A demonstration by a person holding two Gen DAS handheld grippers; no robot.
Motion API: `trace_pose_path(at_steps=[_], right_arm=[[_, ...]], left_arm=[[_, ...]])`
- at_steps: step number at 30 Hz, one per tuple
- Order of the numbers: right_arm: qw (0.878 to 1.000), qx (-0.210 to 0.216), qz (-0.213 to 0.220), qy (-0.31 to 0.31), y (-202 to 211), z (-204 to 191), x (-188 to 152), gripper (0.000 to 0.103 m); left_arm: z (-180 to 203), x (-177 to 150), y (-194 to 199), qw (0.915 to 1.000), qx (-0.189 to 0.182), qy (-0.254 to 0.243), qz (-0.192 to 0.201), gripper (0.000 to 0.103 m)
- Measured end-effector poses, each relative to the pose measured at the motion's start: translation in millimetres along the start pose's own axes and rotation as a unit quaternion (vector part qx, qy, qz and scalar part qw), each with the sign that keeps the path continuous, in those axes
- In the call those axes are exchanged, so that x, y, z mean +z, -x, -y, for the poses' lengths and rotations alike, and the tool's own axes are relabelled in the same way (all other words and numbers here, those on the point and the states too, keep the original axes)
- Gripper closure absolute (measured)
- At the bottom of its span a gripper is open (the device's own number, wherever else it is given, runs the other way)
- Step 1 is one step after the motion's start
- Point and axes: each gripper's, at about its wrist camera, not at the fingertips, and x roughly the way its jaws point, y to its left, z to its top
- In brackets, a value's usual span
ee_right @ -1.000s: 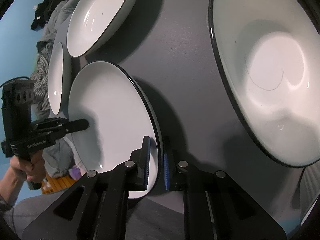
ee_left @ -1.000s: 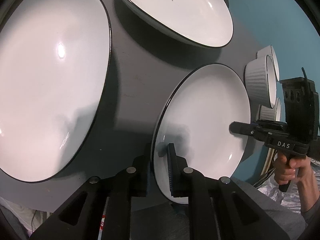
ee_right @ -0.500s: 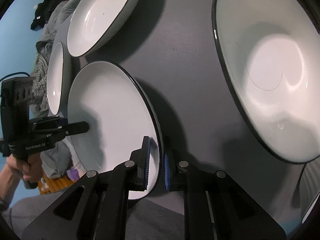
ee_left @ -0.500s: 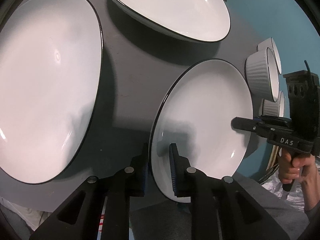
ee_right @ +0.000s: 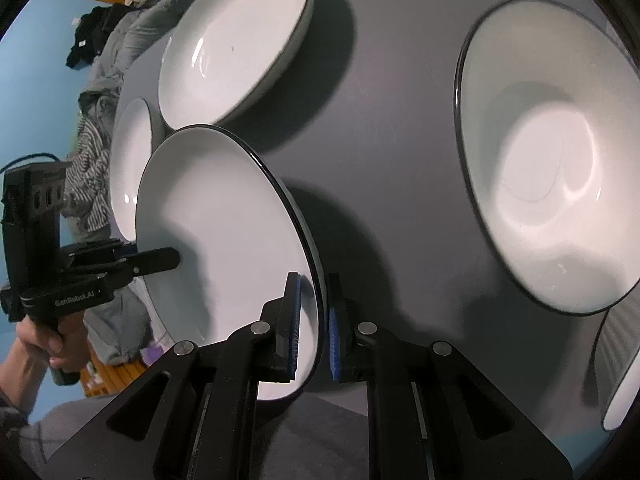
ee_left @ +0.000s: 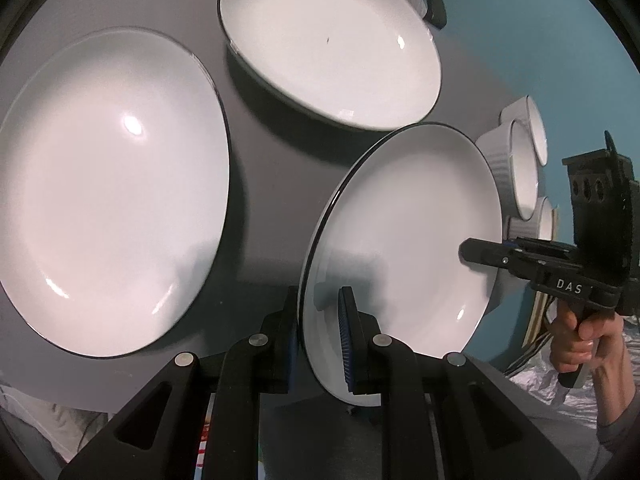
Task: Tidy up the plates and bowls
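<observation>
Gripped on opposite rims — small plate point(ee_left: 404, 240), left gripper point(ee_left: 320, 336) and right gripper point(ee_right: 312, 320) both clamped, above grey table point(ee_right: 392, 128).

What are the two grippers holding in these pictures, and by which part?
Both hold one white plate. The left gripper clamps its near rim; the right gripper clamps the opposite rim. The plate is lifted off the table.

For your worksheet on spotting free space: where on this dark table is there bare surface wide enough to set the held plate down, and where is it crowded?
The held plate is gripped by both grippers. The widest bare patch of table lies between the deep bowl and the far plate. The right edge, by the ribbed ramekins, is crowded.
</observation>
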Motion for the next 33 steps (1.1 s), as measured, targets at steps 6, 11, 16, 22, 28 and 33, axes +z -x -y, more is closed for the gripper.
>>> trace_pose_path(at_steps=[6, 11, 16, 22, 28, 33], right_arm=[[1.000, -0.004, 0.009, 0.002, 9.7, -7.7, 6.5, 0.091], [1.000, -0.008, 0.013, 0.011, 16.3, -12.5, 21.3, 0.091], [1.000, -0.010, 0.015, 0.023, 19.4, -19.6, 42.2, 0.091], [0.999, -0.013, 0.015, 0.037, 18.0, -31.9, 70.1, 0.091], [0.999, -0.006, 0.014, 0.031, 12.3, -35.8, 97.8, 0.092], [1.000, -0.004, 0.007, 0.025, 11.4, -30.2, 115.6, 0.092]], left_arm=[[-3.7, 14.5, 18.0, 0.9999, -0.005, -0.002, 0.010, 0.086], [-4.3, 30.4, 27.5, 0.9998, -0.008, 0.005, 0.020, 0.086], [-10.5, 49.1, 36.4, 0.9990, -0.017, 0.019, 0.036, 0.086], [-19.2, 72.2, 43.2, 0.9986, -0.005, 0.028, 0.046, 0.086], [-32.9, 101.1, 46.0, 0.9971, -0.004, 0.052, 0.055, 0.086], [-35.1, 119.1, 44.1, 0.9971, 0.013, 0.051, 0.054, 0.086]])
